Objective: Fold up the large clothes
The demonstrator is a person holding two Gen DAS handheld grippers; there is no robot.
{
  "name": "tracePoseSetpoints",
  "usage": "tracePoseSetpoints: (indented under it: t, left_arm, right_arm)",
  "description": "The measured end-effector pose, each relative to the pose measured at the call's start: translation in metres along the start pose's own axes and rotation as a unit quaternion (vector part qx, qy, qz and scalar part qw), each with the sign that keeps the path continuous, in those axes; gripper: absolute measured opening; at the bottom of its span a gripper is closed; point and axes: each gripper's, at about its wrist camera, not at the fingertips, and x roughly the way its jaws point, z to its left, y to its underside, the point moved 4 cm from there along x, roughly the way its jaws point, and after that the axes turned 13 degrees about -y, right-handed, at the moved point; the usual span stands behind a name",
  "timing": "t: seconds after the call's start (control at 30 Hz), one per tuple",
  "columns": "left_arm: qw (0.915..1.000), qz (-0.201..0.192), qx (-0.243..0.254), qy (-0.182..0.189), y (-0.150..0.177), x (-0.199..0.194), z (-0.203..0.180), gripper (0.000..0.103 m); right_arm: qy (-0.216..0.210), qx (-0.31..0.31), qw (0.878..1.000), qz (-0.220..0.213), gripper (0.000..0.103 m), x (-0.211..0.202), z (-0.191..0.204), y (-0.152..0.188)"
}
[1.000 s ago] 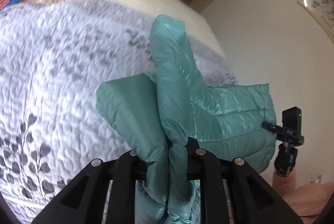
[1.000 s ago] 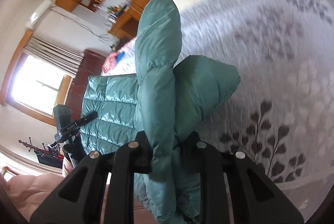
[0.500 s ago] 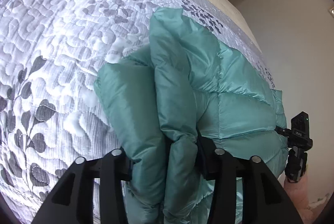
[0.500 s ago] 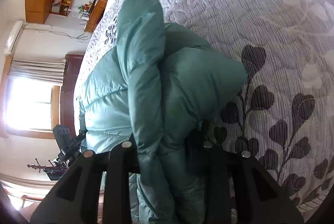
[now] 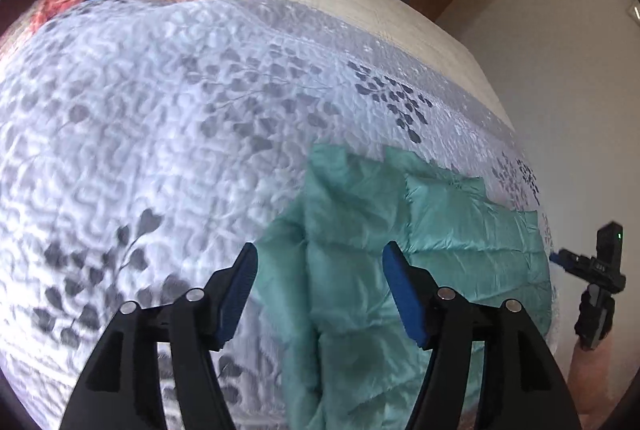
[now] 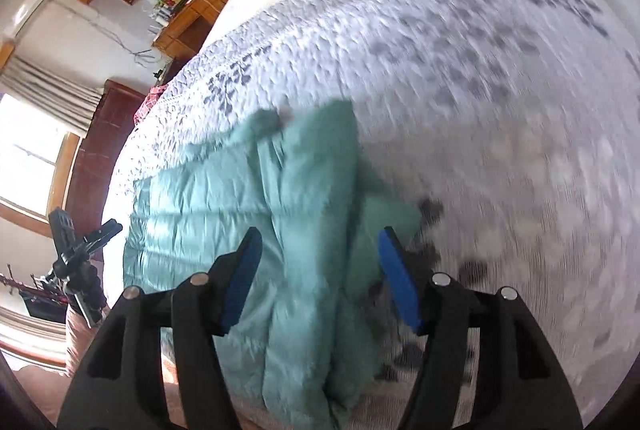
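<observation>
Above the quilted bed (image 5: 168, 133), both tools (image 5: 320, 290) (image 6: 320, 276) hover spread wide over the teal jacket (image 5: 400, 230).

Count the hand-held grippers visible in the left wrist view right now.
2. The left hand-held gripper fills the bottom foreground, jaws open over the teal puffer jacket on the bedspread. The right hand-held gripper shows at the far right edge, its fingers unseen there.
</observation>
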Motion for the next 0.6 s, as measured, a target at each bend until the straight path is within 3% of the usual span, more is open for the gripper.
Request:
tracePoseSetpoints:
  t: [0.13, 0.2, 0.23, 0.27, 0.33, 0.4, 0.6]
  left_arm:
    - [0.9993, 0.033, 0.012, -0.015, -0.014, 0.041, -0.018, 0.065]
    - [0.9992, 0.04, 0.007, -0.003, -0.016, 0.052, -0.023, 0.061]
    - [0.9992, 0.04, 0.005, 0.001, -0.018, 0.054, -0.025, 0.056]
    - [0.9992, 0.039, 0.005, 0.002, -0.019, 0.055, -0.028, 0.045]
    - [0.9996, 0.028, 0.005, 0.0, -0.022, 0.052, -0.03, 0.033]
    - [0.9997, 0.024, 0.0, -0.01, -0.025, 0.055, -0.027, 0.027]
    - [0.9979, 0.058, 0.007, -0.027, -0.021, 0.092, -0.019, 0.03]
  right_arm:
    - [-0.002, 0.015, 0.999, 0.032, 0.063, 0.037, -0.013, -0.028]
    - [-0.003, 0.018, 0.999, 0.042, 0.053, 0.047, -0.014, -0.035]
    - [-0.007, 0.019, 0.999, 0.043, 0.039, 0.051, -0.015, -0.038]
    - [-0.014, 0.021, 0.999, 0.039, 0.027, 0.052, -0.012, -0.039]
    - [-0.026, 0.026, 0.999, 0.024, 0.019, 0.051, -0.01, -0.042]
    - [-0.012, 0.037, 0.999, 0.017, 0.016, 0.051, -0.016, -0.047]
    - [0.017, 0.068, 0.996, 0.05, 0.018, 0.075, -0.04, -0.042]
